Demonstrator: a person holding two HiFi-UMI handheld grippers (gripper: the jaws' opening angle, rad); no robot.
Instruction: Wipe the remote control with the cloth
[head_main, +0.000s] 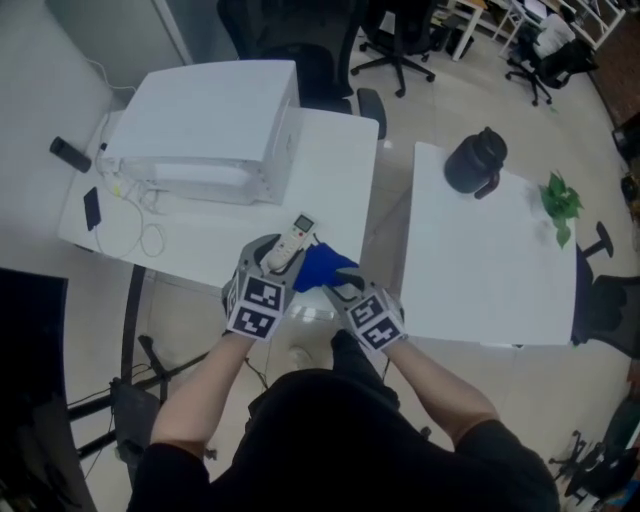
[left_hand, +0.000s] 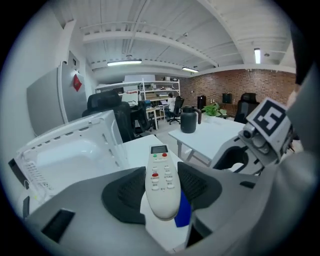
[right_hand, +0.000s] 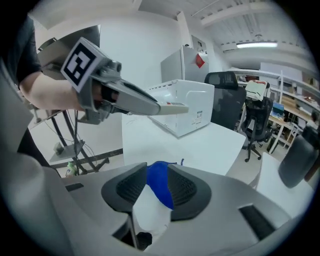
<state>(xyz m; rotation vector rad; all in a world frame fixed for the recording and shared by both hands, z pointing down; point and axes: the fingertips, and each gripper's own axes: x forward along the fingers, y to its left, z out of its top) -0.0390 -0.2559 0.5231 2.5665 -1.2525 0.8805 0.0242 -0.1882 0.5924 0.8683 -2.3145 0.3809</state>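
Two bare forearms converging forward; right hand-held gripper, jaws opening round cloth

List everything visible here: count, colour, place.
remote control: one, white, in left gripper
cloth: one, blue, between right gripper's jaws
left table: one, white, left
right table: one, white, right
box: one, white, left table
phone: one, black, left table's edge
jug: one, black, right table
plant: one, green, right table
office chairs: several, black, far floor
left gripper: one, grey, shut on remote control
right gripper: one, grey, jaws opening, cloth between
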